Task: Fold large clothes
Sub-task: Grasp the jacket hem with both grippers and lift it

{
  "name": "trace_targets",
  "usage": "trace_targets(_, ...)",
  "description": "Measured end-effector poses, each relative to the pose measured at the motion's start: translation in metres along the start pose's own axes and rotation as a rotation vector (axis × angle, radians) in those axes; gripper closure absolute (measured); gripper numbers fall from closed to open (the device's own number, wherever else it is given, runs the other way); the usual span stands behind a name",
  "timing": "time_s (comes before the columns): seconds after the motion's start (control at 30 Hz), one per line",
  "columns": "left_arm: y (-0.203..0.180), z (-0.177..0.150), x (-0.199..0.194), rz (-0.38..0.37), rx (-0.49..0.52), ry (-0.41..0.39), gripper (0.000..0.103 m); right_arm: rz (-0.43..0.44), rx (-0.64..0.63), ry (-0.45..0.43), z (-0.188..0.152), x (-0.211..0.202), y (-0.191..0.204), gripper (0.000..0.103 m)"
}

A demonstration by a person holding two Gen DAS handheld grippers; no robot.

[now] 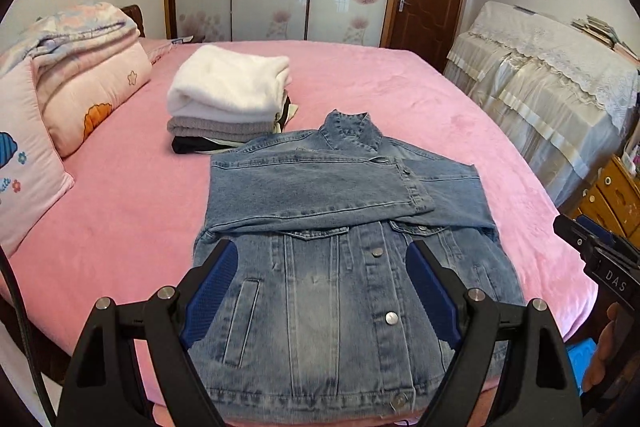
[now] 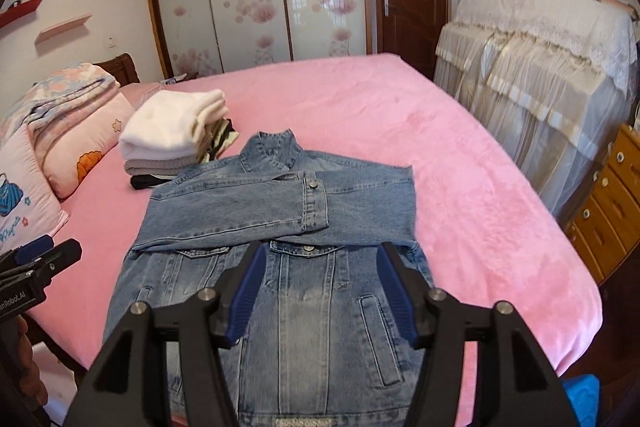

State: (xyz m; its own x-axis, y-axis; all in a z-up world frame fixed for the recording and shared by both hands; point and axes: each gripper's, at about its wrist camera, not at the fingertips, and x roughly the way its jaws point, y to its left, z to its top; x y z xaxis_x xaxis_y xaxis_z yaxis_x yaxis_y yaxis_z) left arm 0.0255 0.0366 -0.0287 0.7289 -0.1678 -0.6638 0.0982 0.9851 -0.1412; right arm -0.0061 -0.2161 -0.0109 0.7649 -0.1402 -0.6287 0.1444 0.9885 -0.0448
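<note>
A blue denim jacket [image 1: 344, 211] lies front up on the pink bed [image 1: 120, 195], collar away from me, with both sleeves folded across the chest. My left gripper [image 1: 322, 255] hovers above its lower half, open, with nothing between the blue pads. In the right wrist view the same jacket [image 2: 280, 211] lies below my right gripper [image 2: 322, 259], which is also open and holds nothing. Each gripper shows at the edge of the other's view: the right gripper [image 1: 592, 251] at the right edge, the left gripper [image 2: 40, 263] at the left edge.
A stack of folded clothes [image 1: 228, 99] with a white top layer sits behind the jacket on the left. Pillows and a folded quilt [image 1: 80, 67] lie at the bed's left end. A lace-covered piece of furniture [image 2: 536, 67] and a wooden drawer chest [image 2: 612, 203] stand to the right.
</note>
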Motion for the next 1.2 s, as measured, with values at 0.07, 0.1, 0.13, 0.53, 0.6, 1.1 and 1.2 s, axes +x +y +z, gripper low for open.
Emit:
trace_targets(0.07,-0.001,-0.005,-0.009,0.007,0.004,-0.006,0.018,0.004,-0.009,-0.012,-0.006,-0.009,0.001,0.043)
trace_targets(0.1,-0.001,-0.008,-0.013,0.010,0.004,-0.009,0.017,0.008,-0.009,-0.018,-0.009,-0.014,0.001,0.043)
trace_targets(0.13,-0.001,-0.011,-0.016,0.012,0.004,-0.008,0.017,0.014,-0.005,-0.023,-0.013,-0.018,0.001,0.043)
trace_targets(0.53,0.003,-0.044,-0.024,0.028,0.002,0.019,0.011,0.045,-0.005,-0.026,-0.047,-0.034,-0.009,0.043)
trace_targets(0.6,0.007,-0.052,-0.017,0.028,0.005,0.042,0.011,0.043,-0.007,-0.030,-0.055,-0.033,-0.013,0.043)
trace_targets(1.1,0.125,-0.145,0.058,0.047,-0.131,0.236,0.011,-0.007,-0.027,0.143,-0.121,0.019,-0.058,0.043)
trace_targets(1.2,0.150,-0.161,0.082,0.019,-0.188,0.306,0.011,-0.019,-0.032,0.180,-0.129,0.030,-0.071,0.043)
